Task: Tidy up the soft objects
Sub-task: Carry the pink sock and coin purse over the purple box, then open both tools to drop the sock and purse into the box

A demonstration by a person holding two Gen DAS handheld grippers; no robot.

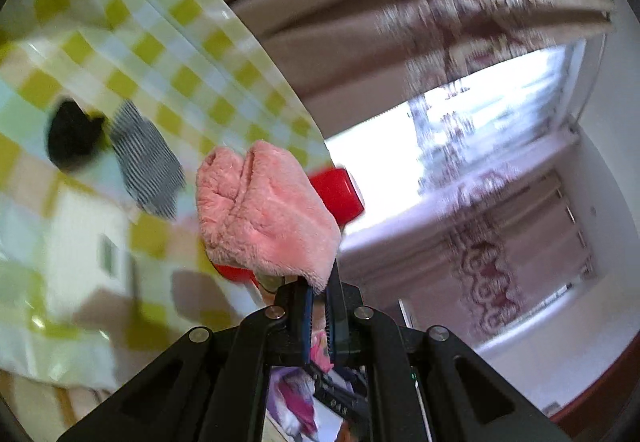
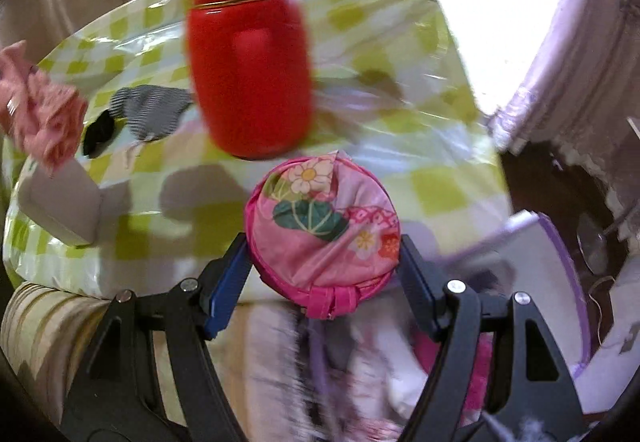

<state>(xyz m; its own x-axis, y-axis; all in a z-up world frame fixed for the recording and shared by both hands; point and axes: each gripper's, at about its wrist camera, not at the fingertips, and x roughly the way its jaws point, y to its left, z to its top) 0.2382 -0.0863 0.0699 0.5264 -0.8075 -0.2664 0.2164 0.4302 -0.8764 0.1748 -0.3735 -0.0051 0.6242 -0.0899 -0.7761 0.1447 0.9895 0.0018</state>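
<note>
My left gripper [image 1: 318, 286] is shut on a corner of a fluffy pink cloth [image 1: 264, 210], which stands lifted above the green-checked tablecloth [image 1: 180, 42]. The same pink cloth [image 2: 44, 110] shows at the left edge of the right wrist view. A striped grey cloth [image 1: 146, 158] [image 2: 150, 106] and a small black cloth [image 1: 72, 136] [image 2: 98, 136] lie side by side on the table. My right gripper [image 2: 322, 242] holds a round, flat pink floral fabric disc [image 2: 324, 226] by its two sides, at the table's near edge.
A red flask [image 2: 248, 54] [image 1: 338, 194] stands on the table behind the disc. A white box [image 2: 60, 202] sits near the left edge. A purple-rimmed fabric bin [image 2: 552, 282] stands below at the right. Curtains [image 1: 400, 2] and a bright window lie beyond.
</note>
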